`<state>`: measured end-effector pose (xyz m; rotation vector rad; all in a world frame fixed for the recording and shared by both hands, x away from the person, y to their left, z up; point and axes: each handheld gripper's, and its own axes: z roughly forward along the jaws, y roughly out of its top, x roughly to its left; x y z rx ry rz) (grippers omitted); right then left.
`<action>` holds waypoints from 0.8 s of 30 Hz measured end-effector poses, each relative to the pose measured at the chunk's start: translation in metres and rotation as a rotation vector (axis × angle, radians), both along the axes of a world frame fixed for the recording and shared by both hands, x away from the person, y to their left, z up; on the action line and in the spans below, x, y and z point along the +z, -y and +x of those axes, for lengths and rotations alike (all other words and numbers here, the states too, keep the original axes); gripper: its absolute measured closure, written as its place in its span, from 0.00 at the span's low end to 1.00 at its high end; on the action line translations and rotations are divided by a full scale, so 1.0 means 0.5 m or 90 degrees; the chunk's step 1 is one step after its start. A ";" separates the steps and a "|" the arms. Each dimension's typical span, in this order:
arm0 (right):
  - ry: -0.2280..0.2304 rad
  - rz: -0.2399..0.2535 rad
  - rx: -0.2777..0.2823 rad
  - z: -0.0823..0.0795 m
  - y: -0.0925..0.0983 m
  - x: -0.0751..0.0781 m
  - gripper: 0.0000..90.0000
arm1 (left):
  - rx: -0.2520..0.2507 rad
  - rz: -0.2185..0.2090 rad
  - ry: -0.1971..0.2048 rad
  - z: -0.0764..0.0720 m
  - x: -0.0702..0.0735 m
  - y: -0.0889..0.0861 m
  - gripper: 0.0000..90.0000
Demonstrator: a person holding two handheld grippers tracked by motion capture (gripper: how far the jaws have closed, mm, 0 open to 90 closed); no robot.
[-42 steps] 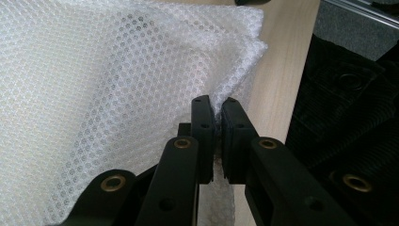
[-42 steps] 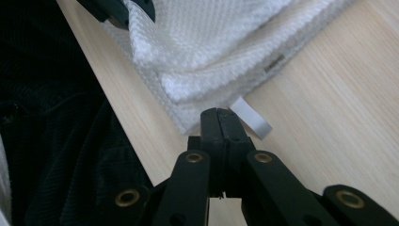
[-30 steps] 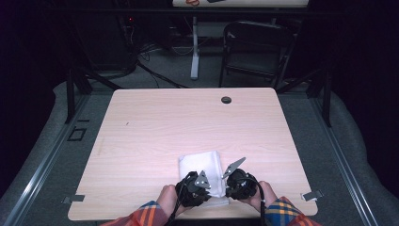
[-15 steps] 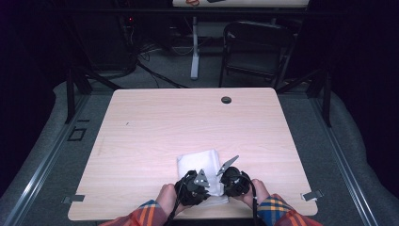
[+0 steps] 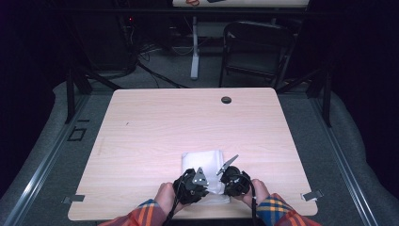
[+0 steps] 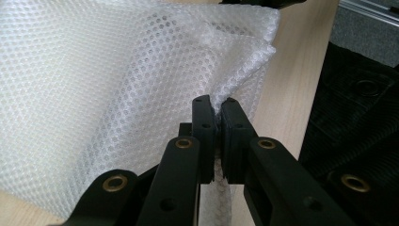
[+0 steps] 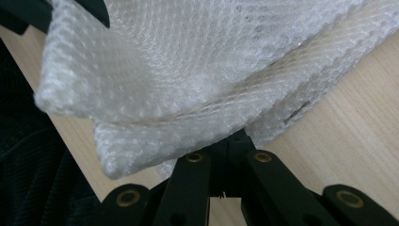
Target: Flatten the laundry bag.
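White, perforated mesh fabric, folded into a soft rectangular pad (image 5: 203, 165), lies on the pale wooden surface (image 5: 155, 136) close to its near edge, a little right of the middle; whether the pad is a pouch with anything inside cannot be told, since the layers lie flat and pale on one another. In the left gripper view the mesh (image 6: 108, 89) spreads wide and bunches into a pinched fold at one corner; in the right gripper view its stacked edges (image 7: 188, 80) show as at least two layers, the upper one lifted a little and blurred, the lower one resting on the wood.

The left gripper (image 6: 215, 123) has its two black jaws pressed together on that pinched fold, a thin strip of mesh running down between them; the right gripper (image 7: 234, 141) has its jaws drawn together under the layered edge, and mesh covers its tips, so the closure is clear but the exact bite on the fabric is partly hidden.

In the high view the left gripper (image 5: 193, 182) and the right gripper (image 5: 234, 179) sit side by side at the near edge of the pad, just apart, both pointing away from the person; each hand wraps a black body from behind; plaid sleeves (image 5: 273, 212) come in from the bottom edge; a grey three-cornered plate tops each gripper, the right one tilted up.
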<state>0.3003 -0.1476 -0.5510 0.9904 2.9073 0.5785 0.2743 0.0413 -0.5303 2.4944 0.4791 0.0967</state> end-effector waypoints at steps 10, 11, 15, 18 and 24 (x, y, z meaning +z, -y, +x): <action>-0.006 0.019 0.001 0.005 0.011 -0.003 1.00 | 0.035 -0.004 0.035 0.002 0.020 -0.013 0.96; -0.008 0.034 -0.008 0.004 0.010 -0.006 1.00 | 0.037 -0.008 0.034 0.002 0.021 -0.014 0.96; -0.008 0.027 -0.003 0.005 0.012 -0.004 1.00 | 0.041 -0.004 0.041 -0.001 0.025 -0.015 0.96; -0.006 0.017 0.004 0.006 0.013 -0.002 1.00 | 0.054 -0.005 0.045 -0.003 0.029 -0.019 0.96; -0.006 0.018 0.009 0.006 0.013 -0.002 1.00 | 0.073 0.003 0.042 0.003 0.028 -0.026 0.96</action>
